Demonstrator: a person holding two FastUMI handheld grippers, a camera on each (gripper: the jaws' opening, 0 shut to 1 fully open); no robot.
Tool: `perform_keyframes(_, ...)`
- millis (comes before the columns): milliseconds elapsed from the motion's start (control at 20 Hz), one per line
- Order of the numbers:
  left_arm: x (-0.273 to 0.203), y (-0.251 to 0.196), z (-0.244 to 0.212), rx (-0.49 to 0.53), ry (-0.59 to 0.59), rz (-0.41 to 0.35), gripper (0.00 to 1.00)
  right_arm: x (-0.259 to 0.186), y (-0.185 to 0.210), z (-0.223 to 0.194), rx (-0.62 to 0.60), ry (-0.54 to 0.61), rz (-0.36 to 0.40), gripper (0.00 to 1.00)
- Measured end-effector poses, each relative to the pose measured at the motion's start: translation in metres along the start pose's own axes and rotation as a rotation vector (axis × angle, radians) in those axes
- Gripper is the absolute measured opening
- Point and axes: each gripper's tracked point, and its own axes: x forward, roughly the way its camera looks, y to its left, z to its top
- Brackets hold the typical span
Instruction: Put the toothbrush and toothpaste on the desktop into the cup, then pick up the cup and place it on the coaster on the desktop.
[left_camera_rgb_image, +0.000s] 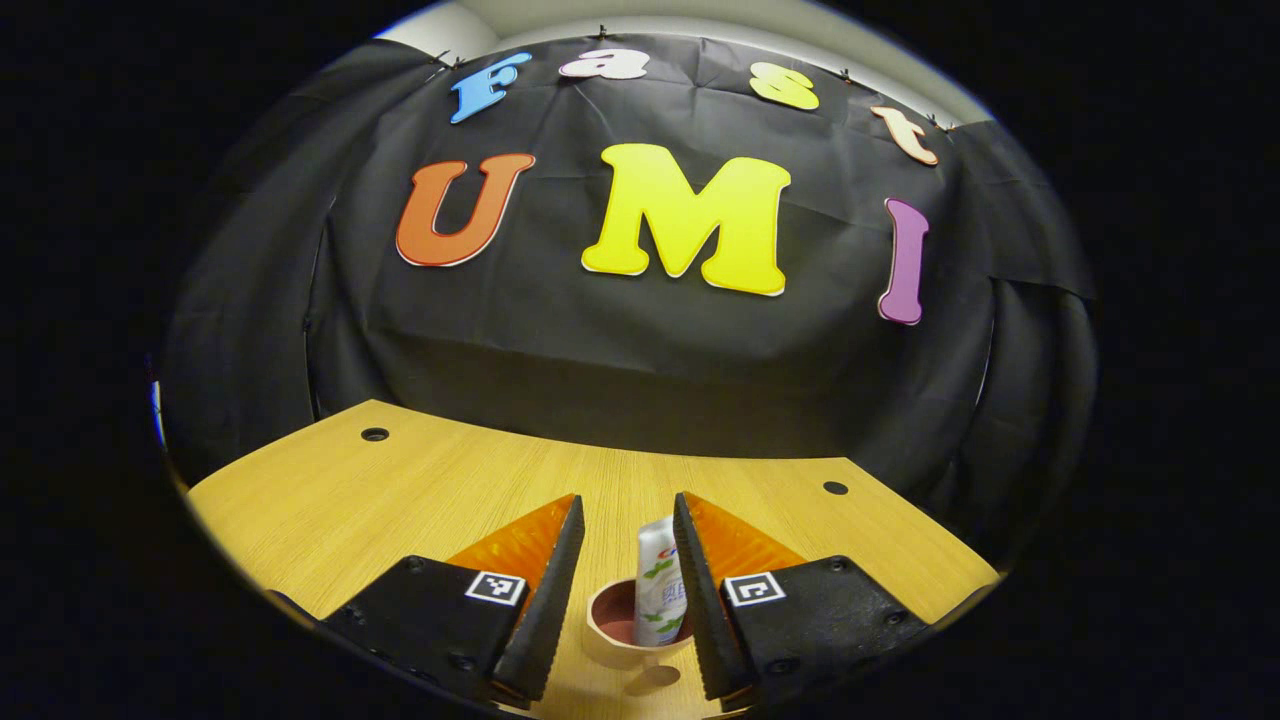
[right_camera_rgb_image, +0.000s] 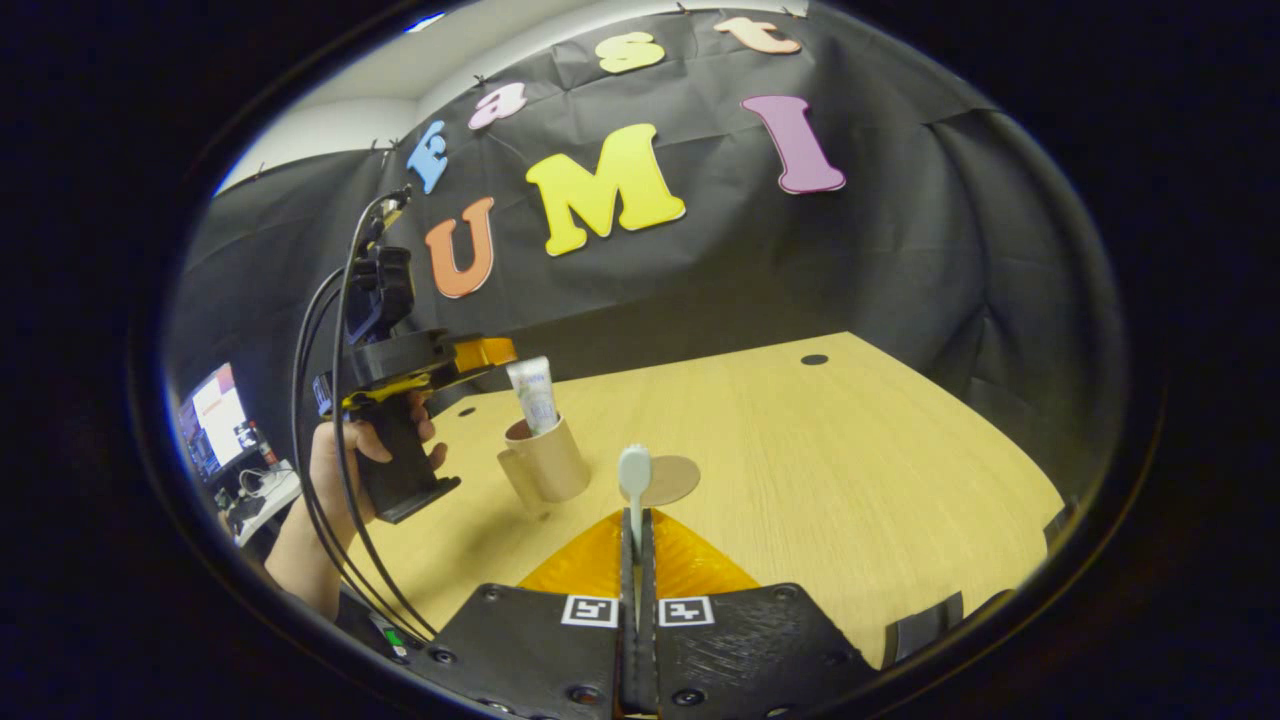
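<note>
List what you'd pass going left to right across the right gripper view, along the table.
Hand holding the left gripper → cup with toothpaste standing in it → toothbrush in the right gripper → coaster → bare desktop.

toothpaste (right_camera_rgb_image: 531, 394) in cup (right_camera_rgb_image: 548, 462), coaster (right_camera_rgb_image: 668, 480) beside

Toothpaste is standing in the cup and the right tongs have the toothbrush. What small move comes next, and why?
Probably carry the right tongs left toward the brown cylindrical cup and bring the white toothbrush over its rim. The white toothpaste tube already stands inside, the left tongs are open around it, and the round tan coaster beside the cup lies bare.
</note>
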Motion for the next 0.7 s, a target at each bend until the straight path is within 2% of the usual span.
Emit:
perform_keyframes(100, -0.003, 0.000, 0.002, 0.012, 0.002, -0.006, 0.69, -0.001, 0.001, 0.001, -0.010, -0.006, 0.008, 0.00)
perform_keyframes(150, -0.006, 0.003, 0.005, 0.013, -0.006, 0.003, 0.81, -0.001, 0.002, 0.004, -0.020, -0.012, 0.015, 0.00)
perform_keyframes(250, -0.010, 0.009, 0.013, 0.010, -0.038, 0.023, 0.96, -0.003, 0.005, 0.010, -0.046, -0.028, 0.028, 0.00)
perform_keyframes(300, -0.016, 0.012, 0.017, 0.014, -0.050, 0.028, 1.00, -0.003, 0.007, 0.015, -0.062, -0.038, 0.033, 0.00)
perform_keyframes(550, -0.044, 0.038, 0.026, 0.040, -0.081, 0.072, 0.98, 0.029, 0.053, 0.061, -0.158, -0.117, 0.099, 0.00)
perform_keyframes(700, -0.064, 0.063, 0.023, 0.048, -0.090, 0.109, 0.98, 0.047, 0.085, 0.099, -0.212, -0.230, 0.144, 0.00)
